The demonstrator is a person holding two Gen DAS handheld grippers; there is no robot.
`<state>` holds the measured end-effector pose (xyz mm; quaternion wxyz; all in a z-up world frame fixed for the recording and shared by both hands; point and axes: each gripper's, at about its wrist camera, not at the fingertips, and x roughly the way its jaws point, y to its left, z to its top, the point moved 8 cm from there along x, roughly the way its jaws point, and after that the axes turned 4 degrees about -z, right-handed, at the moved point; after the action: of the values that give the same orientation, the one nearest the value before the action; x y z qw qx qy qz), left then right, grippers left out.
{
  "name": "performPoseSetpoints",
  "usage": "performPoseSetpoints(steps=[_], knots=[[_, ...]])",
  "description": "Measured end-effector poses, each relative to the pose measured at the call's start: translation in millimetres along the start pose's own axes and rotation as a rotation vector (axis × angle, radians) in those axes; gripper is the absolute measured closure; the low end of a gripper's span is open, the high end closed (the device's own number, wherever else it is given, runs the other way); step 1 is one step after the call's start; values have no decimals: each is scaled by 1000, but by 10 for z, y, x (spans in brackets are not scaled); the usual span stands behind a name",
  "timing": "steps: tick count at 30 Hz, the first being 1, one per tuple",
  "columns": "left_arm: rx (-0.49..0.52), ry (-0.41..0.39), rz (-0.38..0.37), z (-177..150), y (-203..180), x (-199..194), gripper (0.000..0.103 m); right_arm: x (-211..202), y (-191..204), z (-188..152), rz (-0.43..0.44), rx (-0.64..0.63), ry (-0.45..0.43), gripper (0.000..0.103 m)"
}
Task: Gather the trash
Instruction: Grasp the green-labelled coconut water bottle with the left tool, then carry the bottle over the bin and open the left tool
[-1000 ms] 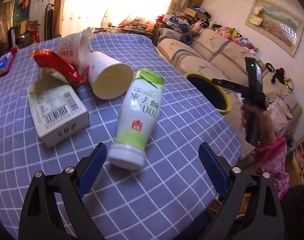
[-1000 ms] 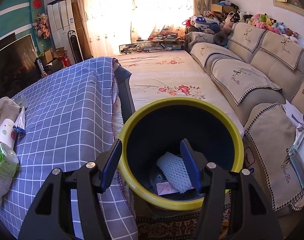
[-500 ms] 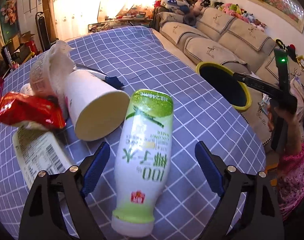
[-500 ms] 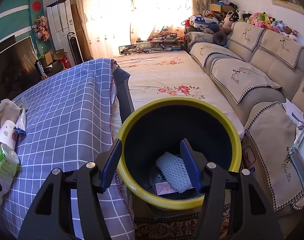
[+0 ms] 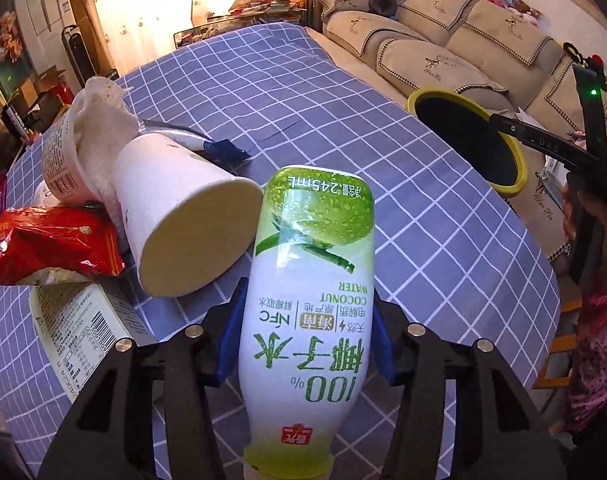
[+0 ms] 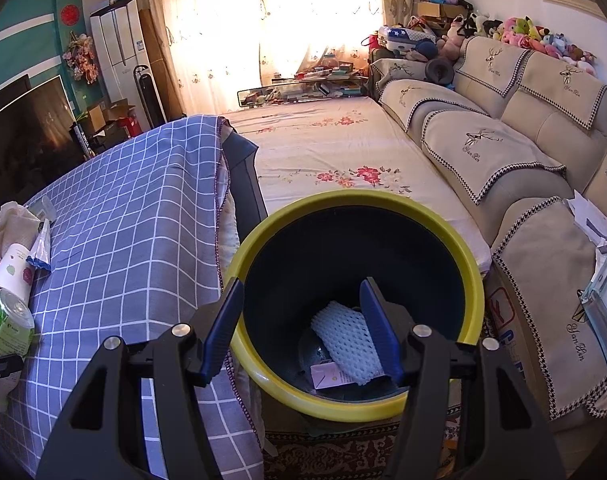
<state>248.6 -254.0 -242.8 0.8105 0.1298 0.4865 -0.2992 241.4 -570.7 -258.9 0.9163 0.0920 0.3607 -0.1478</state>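
A white and green coconut water bottle (image 5: pixel 315 232) lies on the blue checked tablecloth (image 5: pixel 303 92), cap towards me. My left gripper (image 5: pixel 307 300) has the bottle between its jaws, which are closing, and both blue pads touch its sides. My right gripper (image 6: pixel 301 282) hangs open over the yellow-rimmed dark bin (image 6: pixel 343 198) with nothing between its fingers. A white foam net (image 6: pixel 343 336) and a small card lie in the bin. The bottle (image 6: pixel 7 324) also shows at the left edge of the right wrist view.
Left of the bottle lie a tipped paper cup (image 5: pixel 183 216), a red wrapper (image 5: pixel 51 244), a tub stuffed with tissue (image 5: pixel 63 156), a printed carton (image 5: pixel 83 328) and a blue-white sachet (image 5: pixel 207 142). The bin (image 5: pixel 423 98) stands off the table's right edge, by a beige sofa (image 6: pixel 503 140).
My left gripper moved forward over the bottle and its jaws narrowed from wide open until the pads meet the bottle's sides. The right gripper stayed still above the bin.
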Motion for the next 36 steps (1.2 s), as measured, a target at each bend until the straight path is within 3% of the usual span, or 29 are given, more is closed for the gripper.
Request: performPoseSetpoints(steps=[11, 19, 29, 36], knots=[[84, -125, -69, 344, -496, -495, 52, -357, -182, 89, -8, 33, -74, 45], [144, -175, -127, 768, -963, -533, 52, -578, -520, 112, -24, 82, -118, 45], [244, -171, -255, 1584, -1882, -61, 52, -851, -1284, 5, -138, 178, -162, 45], [260, -91, -271, 1996, -2382, 774, 52, -743, -1587, -128, -158, 215, -126, 45]])
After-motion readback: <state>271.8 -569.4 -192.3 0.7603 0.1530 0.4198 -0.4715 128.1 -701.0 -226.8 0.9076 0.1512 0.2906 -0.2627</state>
